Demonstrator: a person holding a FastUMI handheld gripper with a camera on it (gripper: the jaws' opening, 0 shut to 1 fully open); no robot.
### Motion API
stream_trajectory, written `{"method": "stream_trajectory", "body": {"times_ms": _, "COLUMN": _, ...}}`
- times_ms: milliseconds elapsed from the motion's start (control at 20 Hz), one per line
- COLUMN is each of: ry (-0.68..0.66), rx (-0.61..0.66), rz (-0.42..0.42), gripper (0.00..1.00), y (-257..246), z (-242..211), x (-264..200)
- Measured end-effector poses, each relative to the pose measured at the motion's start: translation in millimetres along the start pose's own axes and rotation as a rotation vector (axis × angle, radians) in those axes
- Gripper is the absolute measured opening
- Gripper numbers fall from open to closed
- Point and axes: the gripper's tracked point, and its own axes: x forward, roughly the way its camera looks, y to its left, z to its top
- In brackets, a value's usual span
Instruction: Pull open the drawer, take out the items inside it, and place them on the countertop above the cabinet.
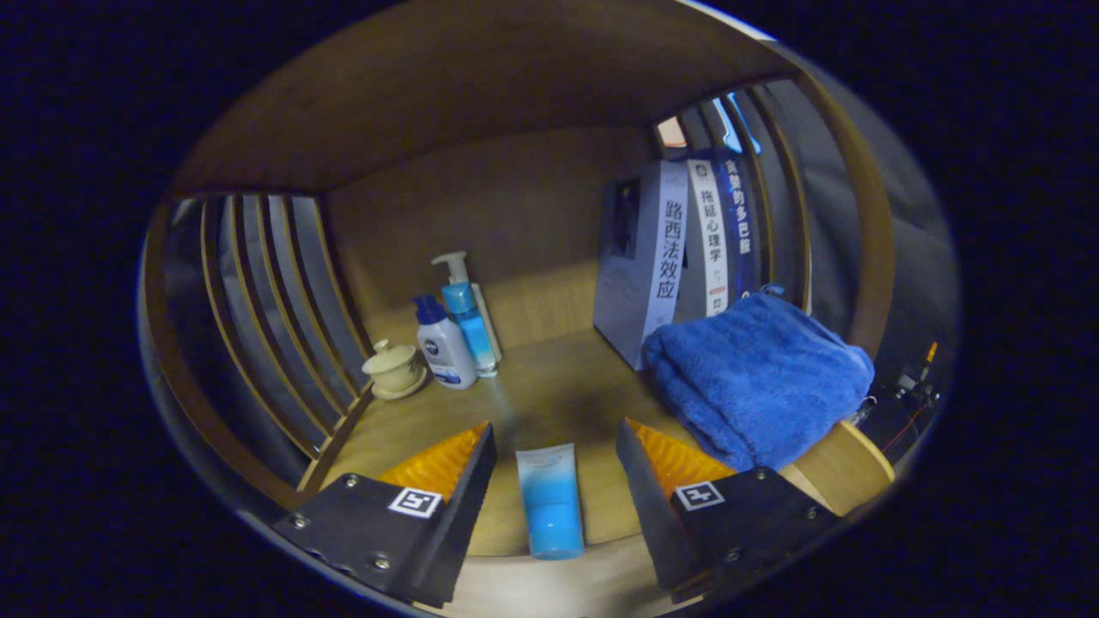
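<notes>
Jaws [556, 481] stand apart, gripping nothing. Blue tube [550, 501] lies flat on the table [549, 386] in the gap between the fingers, untouched, long axis running near to far. Seems already set down; the drawer is not visible. Right, just beside: folded blue towel [755, 378], books [687, 249] behind. Far left: two pump bottles [457, 330], lidded cup [393, 367]. Retreat path looks clear.

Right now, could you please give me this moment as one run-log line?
gripper: open | fingers: either side of blue tube, not pressing | tube: lying flat on countertop | nearby: blue towel, books
</notes>
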Motion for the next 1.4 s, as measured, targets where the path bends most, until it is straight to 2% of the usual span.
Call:
{"method": "stream_trajectory", "body": {"times_ms": 350, "ry": -0.114, "rx": -0.063, "rz": -0.136, "gripper": 0.84, "y": -36.0, "z": 35.1, "x": -67.0}}
{"method": "stream_trajectory", "body": {"times_ms": 600, "ry": -0.174, "rx": -0.058, "rz": -0.212, "gripper": 0.84, "y": -50.6, "z": 41.8, "x": -118.0}}
{"method": "stream_trajectory", "body": {"times_ms": 1050, "ry": -0.233, "rx": -0.021, "rz": -0.256, "gripper": 0.84, "y": -66.5, "z": -7.6, "x": -197.1}}
{"method": "stream_trajectory", "body": {"times_ms": 1300, "ry": -0.236, "rx": -0.004, "rz": -0.295, "gripper": 0.84, "y": -83.9, "z": -39.6, "x": -224.5}}
{"method": "stream_trajectory", "body": {"times_ms": 1400, "ry": -0.246, "rx": 0.015, "rz": -0.281, "gripper": 0.84, "y": -85.1, "z": -55.4, "x": -231.3}}
